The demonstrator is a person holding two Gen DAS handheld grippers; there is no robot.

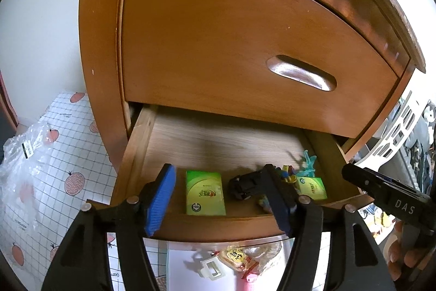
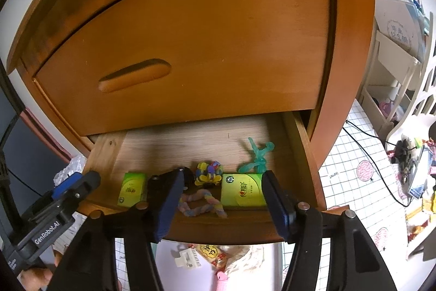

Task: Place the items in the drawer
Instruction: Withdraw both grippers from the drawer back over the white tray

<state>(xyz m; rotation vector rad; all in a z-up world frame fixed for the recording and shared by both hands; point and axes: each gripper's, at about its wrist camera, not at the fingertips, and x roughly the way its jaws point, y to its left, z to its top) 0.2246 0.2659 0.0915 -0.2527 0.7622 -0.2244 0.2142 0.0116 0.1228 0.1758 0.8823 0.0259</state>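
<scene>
Left tongs [image 1: 220,202] spread around green box [image 1: 205,192] in drawer [image 1: 130,154], right tongs [image 2: 220,205] spread over pastel rope [image 2: 200,202]

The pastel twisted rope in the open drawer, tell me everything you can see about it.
The pastel twisted rope looks like soft, fuzzy cord in pink, lilac, yellow and pale blue strands twisted together. It is bent into a loose loop with two ends trailing, and lies flat on the drawer floor near the front edge, between the two green boxes and just in front of the multicoloured toy. Nothing grips it; the right gripper hangs open above it.
</scene>
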